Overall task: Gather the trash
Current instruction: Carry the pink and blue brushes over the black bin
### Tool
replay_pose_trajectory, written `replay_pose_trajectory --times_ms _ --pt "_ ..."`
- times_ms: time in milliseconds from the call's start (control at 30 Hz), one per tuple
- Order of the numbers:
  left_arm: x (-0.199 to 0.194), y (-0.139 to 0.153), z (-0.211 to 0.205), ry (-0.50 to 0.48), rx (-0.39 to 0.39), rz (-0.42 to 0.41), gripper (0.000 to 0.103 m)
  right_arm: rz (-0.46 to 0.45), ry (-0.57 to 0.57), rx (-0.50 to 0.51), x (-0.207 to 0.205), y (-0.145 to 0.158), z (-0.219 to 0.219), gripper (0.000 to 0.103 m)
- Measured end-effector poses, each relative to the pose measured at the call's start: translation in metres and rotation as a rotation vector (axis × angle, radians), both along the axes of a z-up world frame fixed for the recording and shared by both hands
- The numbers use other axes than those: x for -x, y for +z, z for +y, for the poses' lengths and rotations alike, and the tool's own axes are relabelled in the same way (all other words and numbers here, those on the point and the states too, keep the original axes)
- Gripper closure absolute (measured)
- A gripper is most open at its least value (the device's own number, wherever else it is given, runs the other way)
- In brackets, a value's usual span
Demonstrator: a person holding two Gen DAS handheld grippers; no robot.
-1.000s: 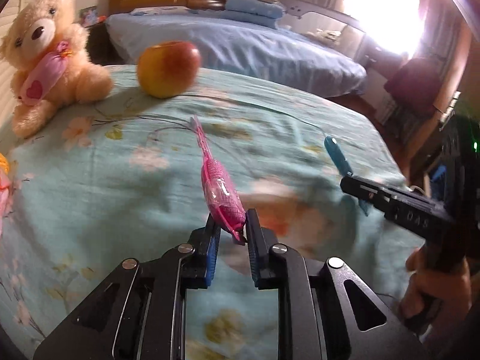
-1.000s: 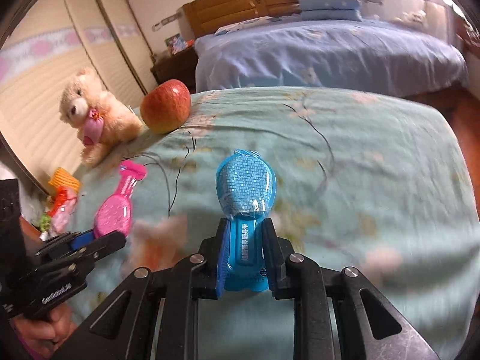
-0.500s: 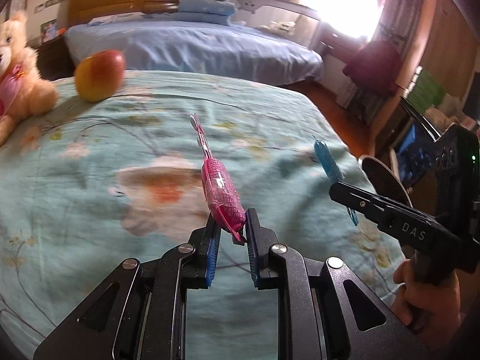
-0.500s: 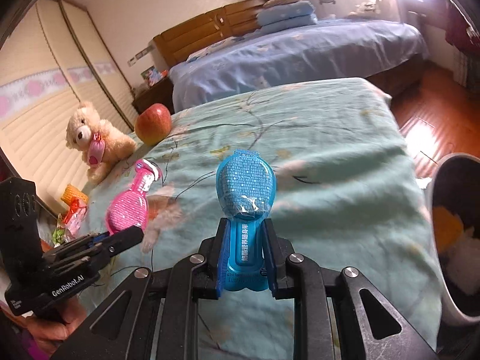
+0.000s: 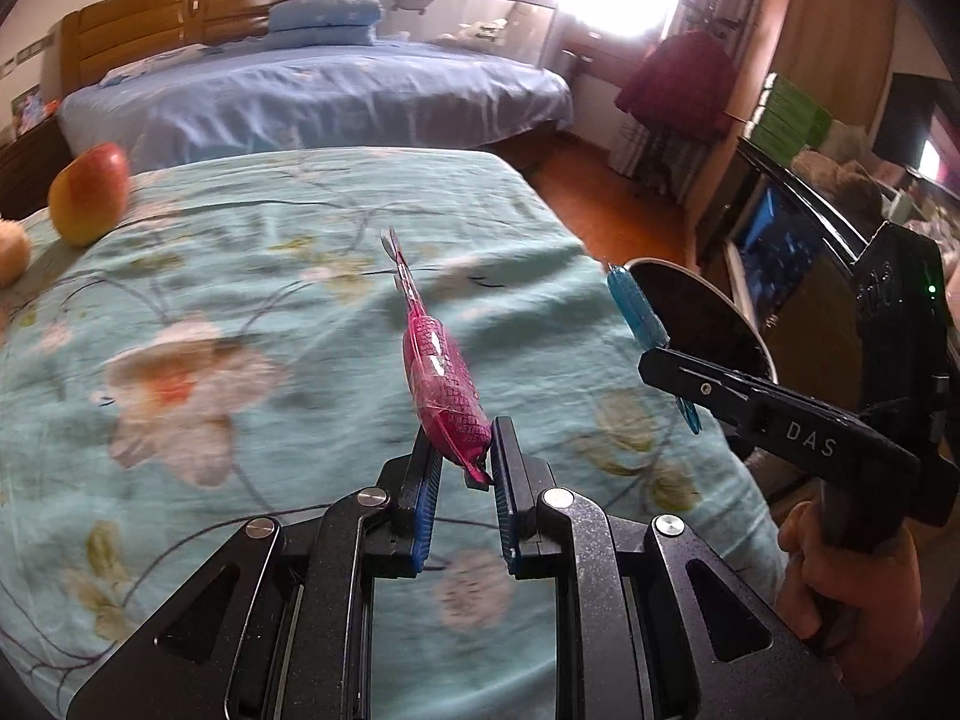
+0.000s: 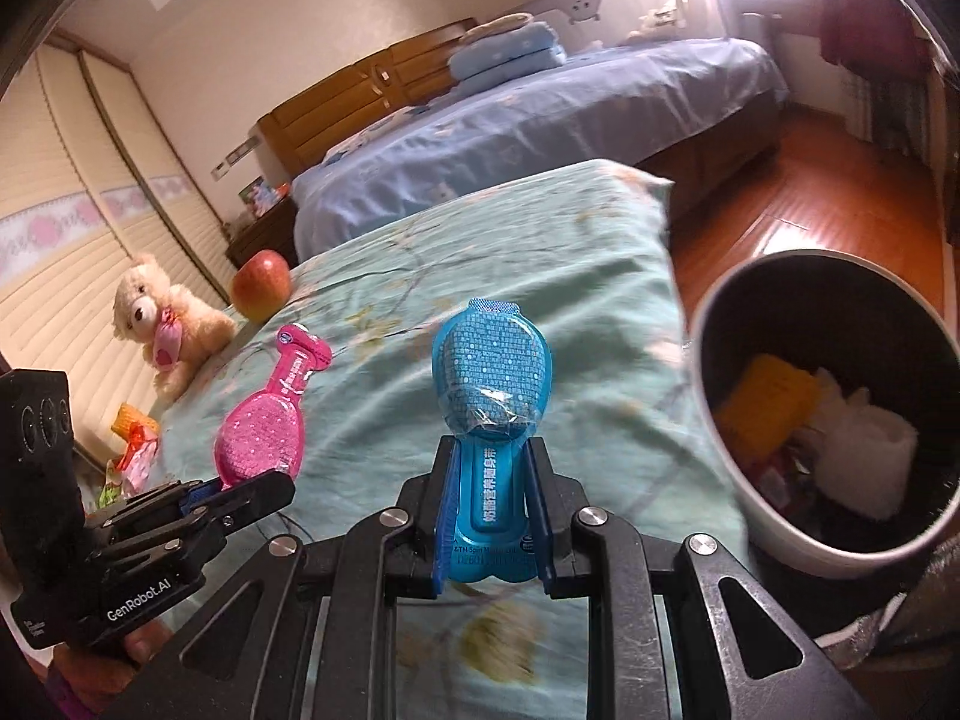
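Note:
My left gripper is shut on a pink plastic packet, held edge-on above the teal flowered bedspread. The same pink packet shows flat in the right wrist view, at the tip of the left gripper. My right gripper is shut on a blue packet, also raised over the bedspread. A white trash bin with a dark inside stands just right of the blue packet and holds yellow and white waste. In the left wrist view the blue packet hangs at the bin's rim.
An apple and a teddy bear sit at the far left of the bed, with small wrappers near them. A second bed with blue sheets lies behind. Wooden floor runs past the bin. A hand holds the right gripper's handle.
Both grippers have carried their packets rightward across the bed toward its edge. The bin has come into full view beside the blue packet, and the apple and bear have slid to the left.

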State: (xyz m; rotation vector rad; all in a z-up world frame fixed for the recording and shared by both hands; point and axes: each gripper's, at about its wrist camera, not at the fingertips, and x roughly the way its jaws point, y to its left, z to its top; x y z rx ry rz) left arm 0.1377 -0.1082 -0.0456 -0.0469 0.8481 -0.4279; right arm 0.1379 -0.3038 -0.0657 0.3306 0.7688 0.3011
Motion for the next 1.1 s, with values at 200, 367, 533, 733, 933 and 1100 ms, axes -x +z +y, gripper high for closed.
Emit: replay_pose_trajectory --times_ms 200,367,533,733,933,1100 --pt "0.001 0.003 -0.025 -0.055 -0.007 -0.001 0.088 -0.003 -0.048 0.003 0.009 0.0 -0.024 0.082" --pt "0.003 0.007 -0.049 -0.101 -0.016 -0.012 0.088 -0.004 -0.089 0.008 0.016 0.0 -0.041 0.082" --pt "0.005 0.011 -0.072 -0.146 -0.021 -0.022 0.088 -0.009 -0.126 0.009 0.022 0.002 -0.06 0.082" --pt "0.005 0.012 -0.095 -0.18 -0.027 -0.023 0.088 -0.003 -0.163 0.014 0.023 0.002 -0.08 0.082" --pt "0.003 0.012 -0.111 -0.203 -0.04 -0.022 0.088 -0.004 -0.188 0.023 0.023 0.002 -0.097 0.082" --pt "0.0 0.014 -0.124 -0.224 -0.047 -0.027 0.088 -0.001 -0.207 0.019 0.02 0.001 -0.107 0.082"
